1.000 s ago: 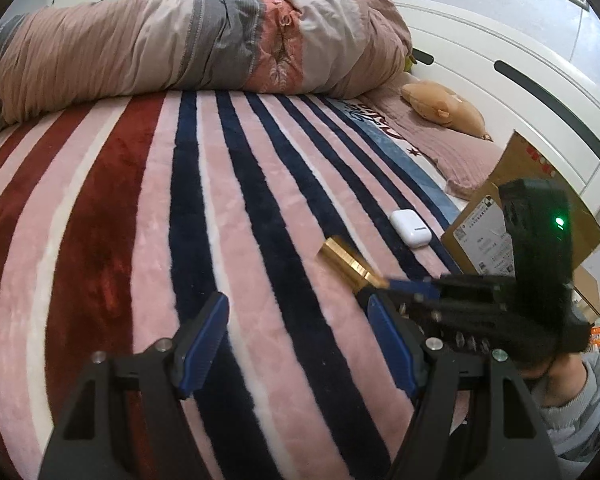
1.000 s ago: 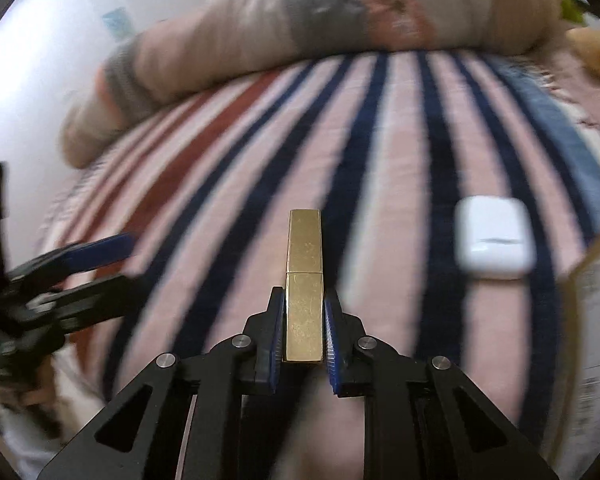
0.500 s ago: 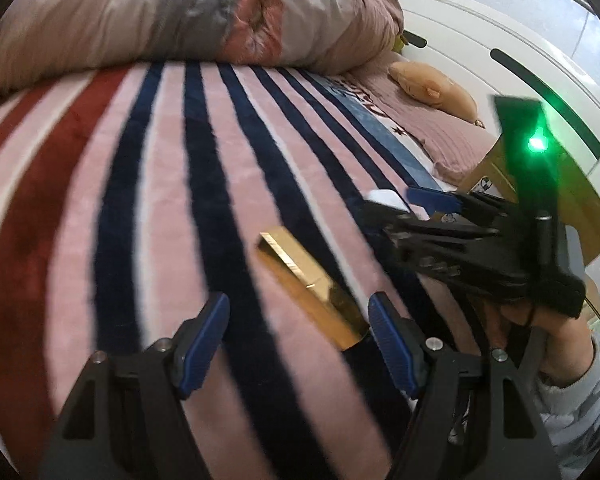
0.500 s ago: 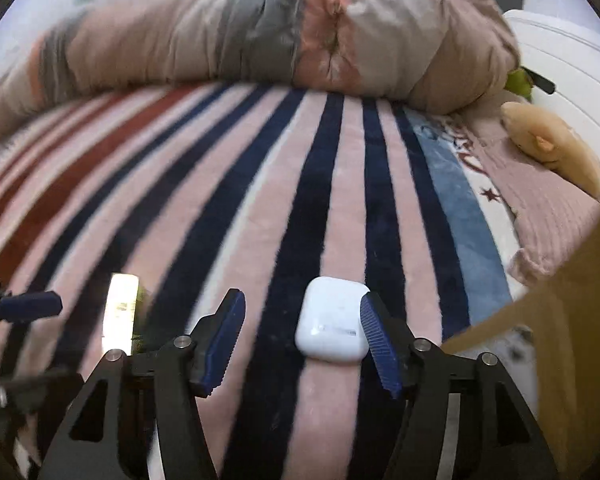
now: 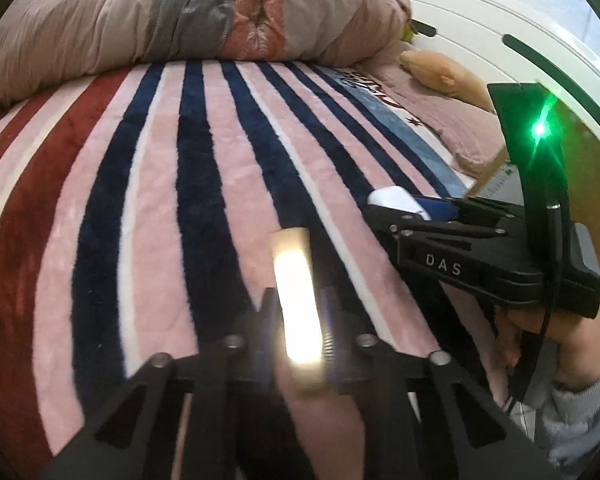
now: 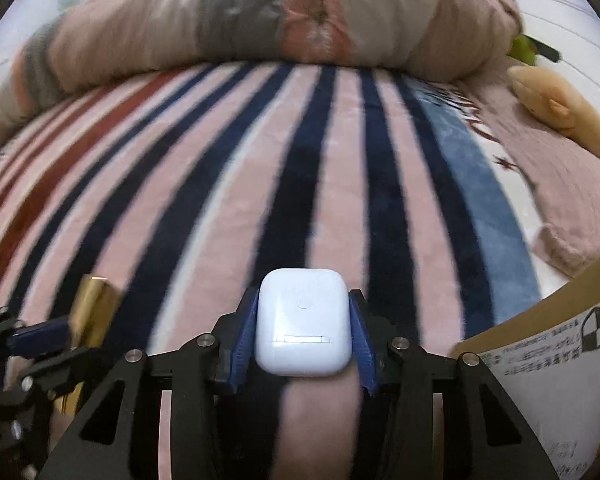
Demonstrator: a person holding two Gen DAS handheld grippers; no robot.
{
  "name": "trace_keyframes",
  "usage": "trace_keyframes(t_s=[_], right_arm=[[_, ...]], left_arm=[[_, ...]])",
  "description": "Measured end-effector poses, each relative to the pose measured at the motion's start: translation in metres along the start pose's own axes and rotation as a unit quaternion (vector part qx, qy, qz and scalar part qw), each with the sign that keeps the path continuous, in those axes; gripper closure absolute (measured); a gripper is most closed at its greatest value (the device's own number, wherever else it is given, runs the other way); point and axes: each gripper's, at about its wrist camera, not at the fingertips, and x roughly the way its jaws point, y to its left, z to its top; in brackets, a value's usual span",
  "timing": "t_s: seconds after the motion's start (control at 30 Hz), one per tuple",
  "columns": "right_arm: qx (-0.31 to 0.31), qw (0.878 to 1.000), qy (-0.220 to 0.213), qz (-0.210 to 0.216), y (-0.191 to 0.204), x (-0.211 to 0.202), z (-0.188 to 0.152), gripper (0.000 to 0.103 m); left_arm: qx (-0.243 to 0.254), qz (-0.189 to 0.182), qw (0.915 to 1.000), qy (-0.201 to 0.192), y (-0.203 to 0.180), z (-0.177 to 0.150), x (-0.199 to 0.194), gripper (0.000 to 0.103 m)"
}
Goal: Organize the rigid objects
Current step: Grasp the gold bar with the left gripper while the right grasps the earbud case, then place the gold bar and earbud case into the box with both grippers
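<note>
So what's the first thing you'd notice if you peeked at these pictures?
Probably the shiny gold bar, glaring bright between the left gripper fingers, low in the middle. Next, the white earbud case squeezed in the right gripper, over the striped blanket.

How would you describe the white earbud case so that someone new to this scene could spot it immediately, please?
Start from the striped blanket covering the bed, and look to its near side, beside the cardboard box. There the right gripper is shut on the white earbud case. It is a smooth, rounded white box with a small round button, unlike the slim shiny gold bar held by the left gripper.
</note>
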Motion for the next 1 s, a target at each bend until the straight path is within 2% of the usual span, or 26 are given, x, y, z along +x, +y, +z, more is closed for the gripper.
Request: trace_keyframes(t_s=[0.07,0.33,0.53,0.67,0.77,0.87,1.0], right_arm=[[-0.01,1.0,-0.003,0.019,0.008,-0.006,-0.001,0.064],[-0.046,0.996,-0.035,0.063,0.033,-0.044,0.001,0.064],[-0.059,0.989,-0.089,0.099,0.046,-0.103,0.008,0.064],[-0.06,0.982,-0.138,0.117,0.042,-0.156,0.013,0.064],[-0.06,0.976,-0.17,0.119,0.03,-0.197,0.012,0.064],[-0.04,0.975,-0.188,0.116,0.003,-0.227,0.007,0.064],[-0.01,0.977,-0.199,0.078,-0.052,-0.251,-0.007,0.064]], left_arm=[[0.009,0.016,0.9998,0.002,0.002,-0.003,-0.008,0.088],[0.002,0.029,0.9996,-0.007,0.015,-0.01,-0.038,0.088],[0.013,0.05,0.9978,-0.042,0.005,-0.001,-0.08,0.088],[0.031,0.056,0.9951,-0.075,-0.018,0.014,-0.117,0.088],[0.055,0.044,0.9923,-0.102,-0.045,0.029,-0.145,0.088],[0.086,0.017,0.9888,-0.121,-0.08,0.046,-0.164,0.088],[0.128,-0.027,0.9829,-0.129,-0.136,0.068,-0.171,0.088]])
